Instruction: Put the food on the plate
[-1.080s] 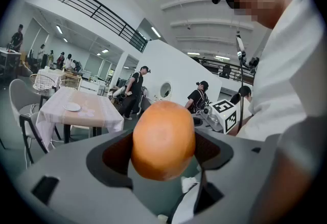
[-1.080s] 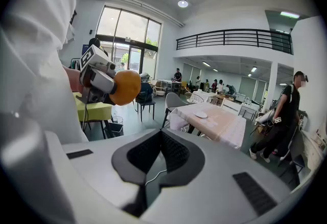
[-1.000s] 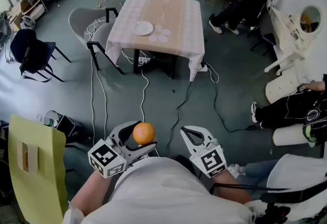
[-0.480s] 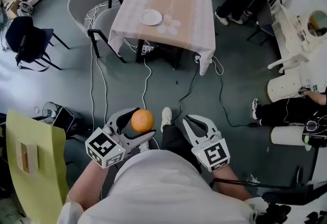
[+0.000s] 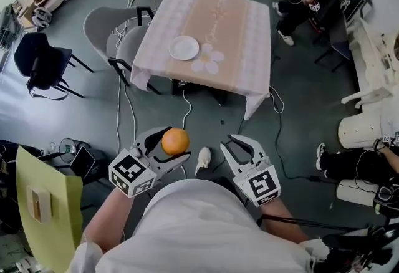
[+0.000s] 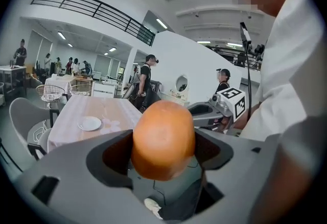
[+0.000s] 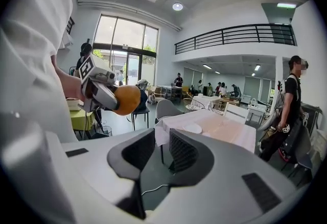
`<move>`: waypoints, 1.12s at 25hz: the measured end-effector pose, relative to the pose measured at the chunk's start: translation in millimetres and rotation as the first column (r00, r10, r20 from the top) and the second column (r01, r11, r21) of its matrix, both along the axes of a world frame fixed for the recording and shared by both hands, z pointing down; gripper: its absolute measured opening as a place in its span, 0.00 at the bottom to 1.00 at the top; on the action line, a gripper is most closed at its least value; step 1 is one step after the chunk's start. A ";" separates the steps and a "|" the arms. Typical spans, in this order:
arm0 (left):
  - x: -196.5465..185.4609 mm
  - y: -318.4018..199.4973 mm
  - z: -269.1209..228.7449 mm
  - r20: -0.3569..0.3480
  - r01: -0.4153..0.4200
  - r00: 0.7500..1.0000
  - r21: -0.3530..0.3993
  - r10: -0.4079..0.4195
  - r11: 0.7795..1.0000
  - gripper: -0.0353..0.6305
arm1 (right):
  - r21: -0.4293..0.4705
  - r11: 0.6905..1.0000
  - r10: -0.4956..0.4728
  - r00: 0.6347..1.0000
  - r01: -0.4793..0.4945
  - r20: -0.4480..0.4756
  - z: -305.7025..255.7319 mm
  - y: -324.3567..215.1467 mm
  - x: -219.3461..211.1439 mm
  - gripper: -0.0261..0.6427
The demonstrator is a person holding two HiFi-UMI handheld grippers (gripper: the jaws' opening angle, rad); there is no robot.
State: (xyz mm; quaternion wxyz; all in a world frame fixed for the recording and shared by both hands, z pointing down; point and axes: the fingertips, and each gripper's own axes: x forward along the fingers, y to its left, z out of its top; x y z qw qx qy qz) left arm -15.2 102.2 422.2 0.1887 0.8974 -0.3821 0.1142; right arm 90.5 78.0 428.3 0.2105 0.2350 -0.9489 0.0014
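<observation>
My left tongs [image 5: 177, 144] are clamped on the orange [image 5: 175, 141], round, smooth and evenly coloured, held in the air well short of the table [image 5: 230, 35]. My right tongs [image 5: 232, 141] stand parted with nothing between them, equally short of the table. Compared with 1 second ago, the table sits lower and closer in the head view, and the orange is still gripped. The white plate [image 5: 184, 48] lies on the table near its left edge. Only the left gripper view shows 2 people standing beyond the table; only the head view shows cables under it.
</observation>
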 end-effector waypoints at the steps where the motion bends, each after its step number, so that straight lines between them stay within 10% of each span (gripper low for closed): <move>1: -0.4 -17.2 0.7 0.016 0.009 1.000 0.001 -0.009 1.000 0.62 | 0.003 1.000 -0.008 1.000 0.008 0.001 -1.2 -13.0 3.7 0.17; 10: -16.4 -140.2 30.6 0.193 0.045 0.981 -0.033 -0.038 0.998 0.62 | -0.015 1.000 -0.009 1.000 0.009 -0.006 14.4 -104.4 22.6 0.17; 20: -76.5 -282.7 101.2 0.422 -0.072 0.901 -0.079 0.099 0.994 0.62 | -0.029 0.990 0.137 0.990 -0.137 -0.019 15.7 -186.6 -1.7 0.17; 28: -119.9 -381.2 187.6 0.566 -0.192 0.773 -0.218 0.284 0.957 0.62 | -0.015 0.950 0.311 0.950 -0.311 -0.032 -1.8 -252.4 -28.1 0.17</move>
